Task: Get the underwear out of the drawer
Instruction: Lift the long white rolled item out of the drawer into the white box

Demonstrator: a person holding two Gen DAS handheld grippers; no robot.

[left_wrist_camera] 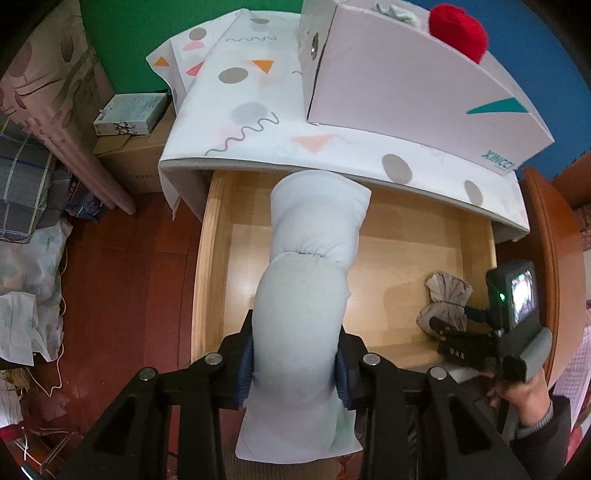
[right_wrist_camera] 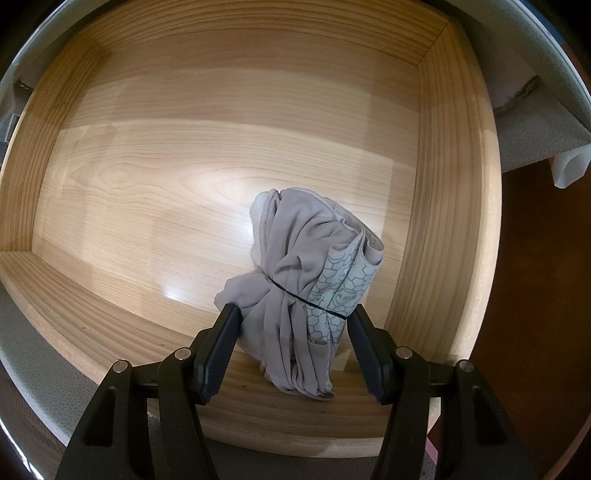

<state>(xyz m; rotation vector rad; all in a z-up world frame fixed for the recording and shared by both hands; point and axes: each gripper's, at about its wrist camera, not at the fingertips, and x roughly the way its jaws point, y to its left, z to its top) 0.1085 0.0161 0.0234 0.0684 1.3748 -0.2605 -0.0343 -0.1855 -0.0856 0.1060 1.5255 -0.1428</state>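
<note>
My left gripper is shut on a rolled pale blue underwear bundle and holds it above the open wooden drawer. My right gripper is inside the drawer with its fingers on either side of a grey-beige underwear bundle, tied with a thin black band. The jaws look pressed against the cloth. The bundle rests on the drawer floor near the front right corner. In the left wrist view the right gripper and this bundle appear at the right.
The drawer sits under a tabletop with a patterned white cloth. A white box with a red item stands on it. Cardboard boxes and bedding lie left on the red-brown floor.
</note>
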